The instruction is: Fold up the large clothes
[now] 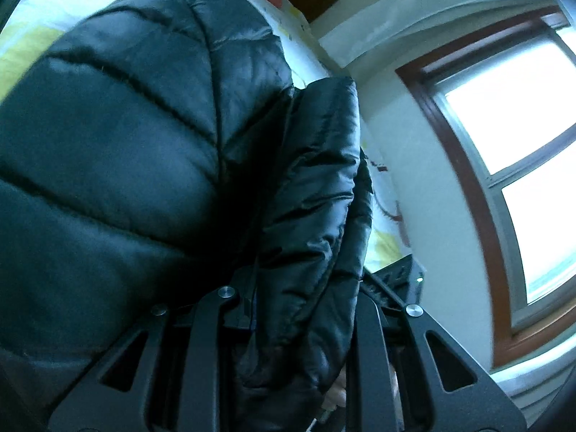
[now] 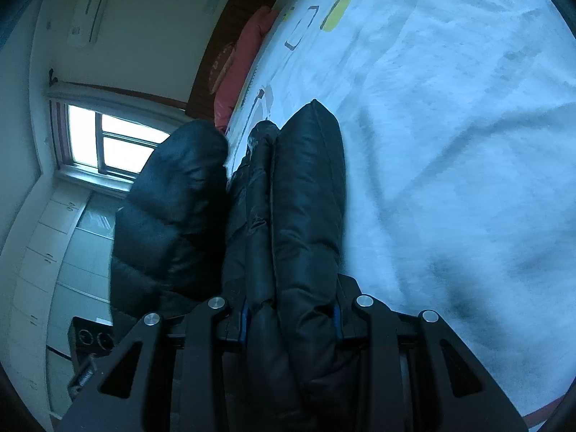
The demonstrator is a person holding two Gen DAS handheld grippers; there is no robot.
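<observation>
A: The bed (image 2: 450, 144) fills the right wrist view, white cover with yellow patches; the left shows only its edge.

B: The black quilted puffer jacket (image 1: 126, 162) hangs off it, glossy and ribbed, blocking most of the left view; a window (image 1: 522, 144) is beside.

A: Left tool (image 1: 302, 309) pinches a jacket fold; right tool (image 2: 291, 309) likewise clamps bunched layers; red pillow (image 2: 244, 61) behind.

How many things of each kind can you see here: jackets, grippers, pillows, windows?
Black puffy jacket: 1
Grippers: 2, the left gripper and the right gripper, both clamped on the jacket
Red pillow: 1
Window: 1
Total: 5
</observation>
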